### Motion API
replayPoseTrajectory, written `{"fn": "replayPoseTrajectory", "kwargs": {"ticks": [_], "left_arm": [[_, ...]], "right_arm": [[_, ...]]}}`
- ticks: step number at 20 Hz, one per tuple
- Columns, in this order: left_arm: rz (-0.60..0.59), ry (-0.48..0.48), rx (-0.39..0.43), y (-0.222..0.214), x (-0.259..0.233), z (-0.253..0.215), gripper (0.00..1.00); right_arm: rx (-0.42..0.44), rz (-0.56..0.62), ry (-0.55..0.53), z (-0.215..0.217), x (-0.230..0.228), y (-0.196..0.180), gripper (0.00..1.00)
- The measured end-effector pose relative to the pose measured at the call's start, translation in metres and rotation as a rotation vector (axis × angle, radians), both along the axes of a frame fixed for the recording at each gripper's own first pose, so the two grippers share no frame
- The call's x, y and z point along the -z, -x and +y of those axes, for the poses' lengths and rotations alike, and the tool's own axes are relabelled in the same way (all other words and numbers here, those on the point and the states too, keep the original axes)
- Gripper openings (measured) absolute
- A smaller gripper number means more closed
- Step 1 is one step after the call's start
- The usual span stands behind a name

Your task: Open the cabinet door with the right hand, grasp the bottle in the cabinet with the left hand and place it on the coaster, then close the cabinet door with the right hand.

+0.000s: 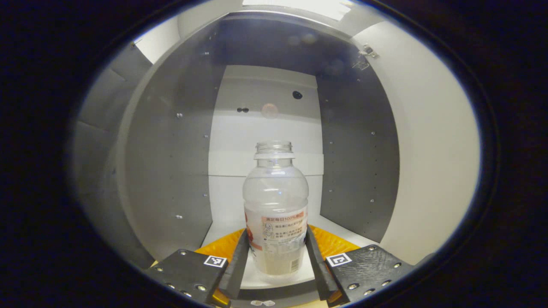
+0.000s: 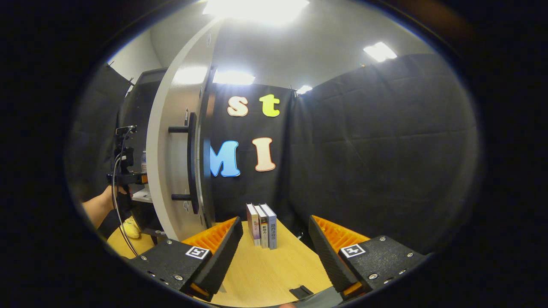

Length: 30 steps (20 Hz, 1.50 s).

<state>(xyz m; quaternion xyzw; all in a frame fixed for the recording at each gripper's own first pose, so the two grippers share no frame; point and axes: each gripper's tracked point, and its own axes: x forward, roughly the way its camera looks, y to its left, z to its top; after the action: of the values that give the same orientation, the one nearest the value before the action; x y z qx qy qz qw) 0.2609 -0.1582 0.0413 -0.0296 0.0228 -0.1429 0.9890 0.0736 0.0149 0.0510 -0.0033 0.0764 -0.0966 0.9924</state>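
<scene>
While the cabinet door (image 2: 171, 171) stands open at left of the right gripper view, the right gripper (image 2: 274, 252) hangs spread and empty over the table (image 2: 265, 273), near three books (image 2: 262, 225). Left gripper (image 1: 276, 256): both fingers pressed against the uncapped bottle (image 1: 275, 205), lower centre, inside the cabinet (image 1: 171, 171).

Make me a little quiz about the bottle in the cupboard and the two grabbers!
1. True or false: the bottle has a cap on.
2. Where does the bottle stand?
A. on the table
B. inside the cabinet
C. on the books
3. Fill in: the right gripper is ____ and holds nothing.

Key:
1. False. Its neck is bare.
2. B. It stands upright between the fingers of the left gripper.
3. Open. The cabinet door beside it is swung open.
</scene>
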Motion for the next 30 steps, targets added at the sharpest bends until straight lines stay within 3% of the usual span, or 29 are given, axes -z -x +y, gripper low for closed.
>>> {"fn": "replayPoseTrajectory", "kwargs": {"ticks": [3,4,7,8,10,15,17,19,22,23,24,30], "left_arm": [[-0.018,-0.009,-0.022,0.029,-0.011,0.008,0.64],[-0.019,-0.011,-0.030,0.039,-0.013,0.011,0.73],[-0.018,-0.007,-0.049,0.069,-0.014,0.021,0.74],[-0.020,-0.006,-0.054,0.077,-0.014,0.024,0.64],[-0.021,-0.014,-0.065,0.094,-0.010,0.030,0.69],[-0.019,-0.006,-0.071,0.137,0.003,0.040,0.69],[-0.021,-0.007,-0.066,0.154,0.011,0.041,0.64],[-0.021,-0.019,-0.064,0.171,0.020,0.043,0.69],[-0.019,-0.051,-0.068,0.195,0.035,0.047,0.69],[-0.016,-0.055,-0.070,0.202,0.041,0.048,0.65],[-0.012,-0.056,-0.071,0.210,0.045,0.049,0.69],[0.014,-0.048,-0.073,0.255,0.083,0.055,0.69]], "right_arm": [[-0.025,-0.010,-0.003,-0.011,-0.005,0.013,0.95],[-0.034,-0.010,-0.006,-0.013,-0.005,0.017,0.93],[-0.067,-0.014,-0.017,-0.016,-0.007,0.026,0.95],[-0.077,-0.015,-0.019,-0.017,-0.008,0.029,0.95],[-0.097,-0.014,-0.021,-0.018,-0.008,0.032,0.95],[-0.139,-0.017,-0.033,-0.017,-0.004,0.040,0.95],[-0.157,-0.014,-0.045,-0.014,0.000,0.040,0.95],[-0.176,-0.008,-0.062,-0.010,0.005,0.040,0.95],[-0.207,0.000,-0.078,-0.004,0.011,0.040,0.95],[-0.217,0.003,-0.077,-0.002,0.013,0.041,0.95],[-0.227,0.007,-0.076,0.001,0.015,0.042,0.95],[-0.270,0.008,-0.075,0.011,0.021,0.044,0.95]]}}
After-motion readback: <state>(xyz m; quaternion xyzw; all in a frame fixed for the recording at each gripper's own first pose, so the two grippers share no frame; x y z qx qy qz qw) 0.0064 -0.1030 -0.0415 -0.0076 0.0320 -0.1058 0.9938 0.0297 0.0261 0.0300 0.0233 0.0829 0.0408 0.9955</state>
